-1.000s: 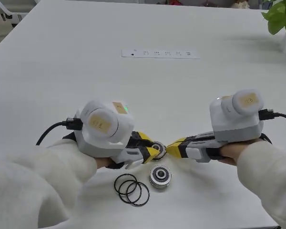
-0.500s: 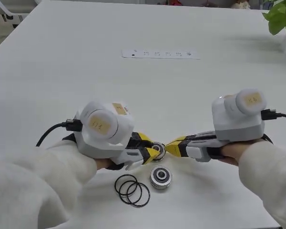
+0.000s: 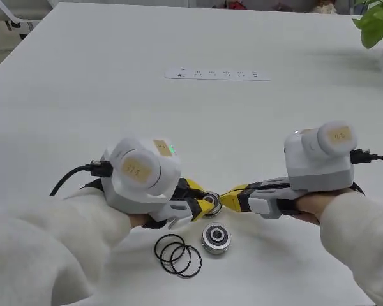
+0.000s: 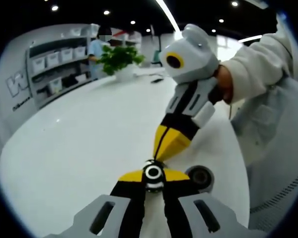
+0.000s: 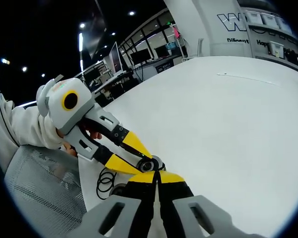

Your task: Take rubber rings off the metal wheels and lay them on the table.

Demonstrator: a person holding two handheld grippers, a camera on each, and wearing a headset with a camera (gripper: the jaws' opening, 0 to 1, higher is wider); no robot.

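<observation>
Ring-stripping step: left claw (image 3: pixel 203 204) clamped on a metal wheel (image 3: pixel 210 200) just above the table (image 3: pixel 115 95), right claw (image 3: pixel 225 199) closed, tips at its rim (hold on a ring too small to tell); next, probably pull sideways, lay ring beside the loose rings (image 3: pixel 177 255).

White left gripper (image 3: pixel 206 203), right gripper (image 3: pixel 225 199), yellow-black jaws, black cables (image 3: pixel 69 176), 2 white sleeves (image 3: pixel 45 248)
</observation>
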